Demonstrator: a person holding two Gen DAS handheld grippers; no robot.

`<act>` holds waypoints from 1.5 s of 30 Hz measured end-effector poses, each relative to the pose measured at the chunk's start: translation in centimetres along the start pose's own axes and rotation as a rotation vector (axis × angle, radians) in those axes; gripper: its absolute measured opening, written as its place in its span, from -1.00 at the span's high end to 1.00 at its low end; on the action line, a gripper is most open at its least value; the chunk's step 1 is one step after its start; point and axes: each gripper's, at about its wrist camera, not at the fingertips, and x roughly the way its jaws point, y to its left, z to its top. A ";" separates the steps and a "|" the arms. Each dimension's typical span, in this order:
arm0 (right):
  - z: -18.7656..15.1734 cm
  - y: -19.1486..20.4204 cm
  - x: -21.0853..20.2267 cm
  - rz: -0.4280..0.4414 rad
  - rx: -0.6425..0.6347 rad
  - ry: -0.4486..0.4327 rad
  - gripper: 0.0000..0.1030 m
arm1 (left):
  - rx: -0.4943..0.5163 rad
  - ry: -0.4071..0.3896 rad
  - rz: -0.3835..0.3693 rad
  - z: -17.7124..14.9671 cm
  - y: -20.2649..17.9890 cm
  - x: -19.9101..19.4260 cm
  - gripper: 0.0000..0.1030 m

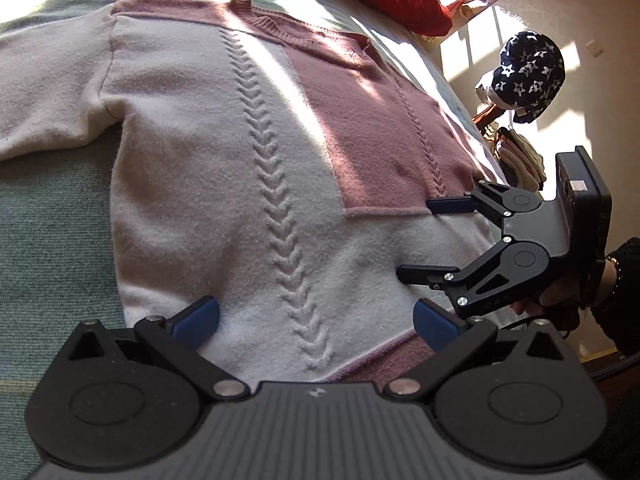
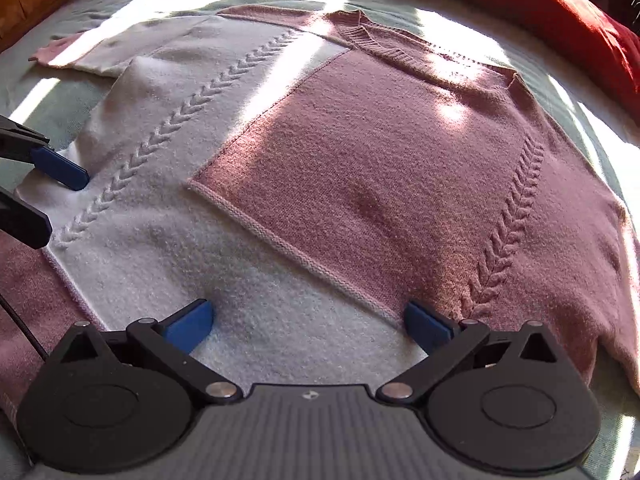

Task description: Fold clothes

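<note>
A knitted sweater (image 1: 200,160) in white and dusty pink lies flat, front up, on the bed, its neck at the far side and its hem towards me. One sleeve (image 1: 48,92) is spread out to the left. My left gripper (image 1: 316,320) is open over the white lower part, straddling the raised braid pattern just above the pink hem band. My right gripper (image 1: 426,238) is open too, near the sweater's right edge. In the right wrist view the right gripper (image 2: 308,326) straddles the seam where white meets pink on the sweater (image 2: 360,180), and the left gripper (image 2: 48,200) shows at the left edge.
A pale green blanket (image 1: 48,240) covers the bed. A red cushion or cover (image 2: 560,20) lies beyond the neck. A navy star-print cloth (image 1: 528,72) and stacked fabrics (image 1: 520,160) sit off the bed's right side. A hand (image 1: 560,304) holds the right gripper.
</note>
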 end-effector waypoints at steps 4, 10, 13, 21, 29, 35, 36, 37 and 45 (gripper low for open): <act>-0.4 -0.7 -2.6 -0.020 0.097 -0.010 -1.00 | 0.166 -0.068 0.121 0.3 -3.0 -1.5 -0.98; -4.8 -0.6 -4.2 -0.061 0.143 -0.015 -1.00 | 0.281 -0.012 0.225 -2.2 -3.3 0.4 -0.98; -8.1 -1.0 -4.1 -0.026 0.166 -0.009 -1.00 | 0.351 0.007 0.291 -4.2 -3.7 -0.3 -0.98; -12.0 -2.5 -7.4 -0.009 0.131 0.025 -1.00 | 0.515 0.018 0.385 -5.8 -7.7 -2.0 -0.98; -6.8 -4.4 -5.1 -0.035 -0.006 -0.191 -1.00 | 0.482 0.053 0.375 -6.8 -7.8 1.8 -0.98; -5.4 -8.0 -3.1 -0.028 0.067 -0.184 -1.00 | 0.420 0.062 0.405 -8.2 -7.5 0.2 -0.98; -5.4 -8.1 -3.4 -0.025 0.079 -0.190 -1.00 | 0.409 0.068 0.411 -8.3 -7.5 -0.1 -0.98; -5.4 -8.2 -3.8 -0.022 0.091 -0.196 -1.00 | 0.398 0.074 0.417 -8.4 -7.5 -0.3 -0.98; -3.6 -8.8 -5.1 -0.015 0.144 -0.253 -1.00 | 0.455 -0.024 0.440 -5.6 -8.0 0.4 -0.98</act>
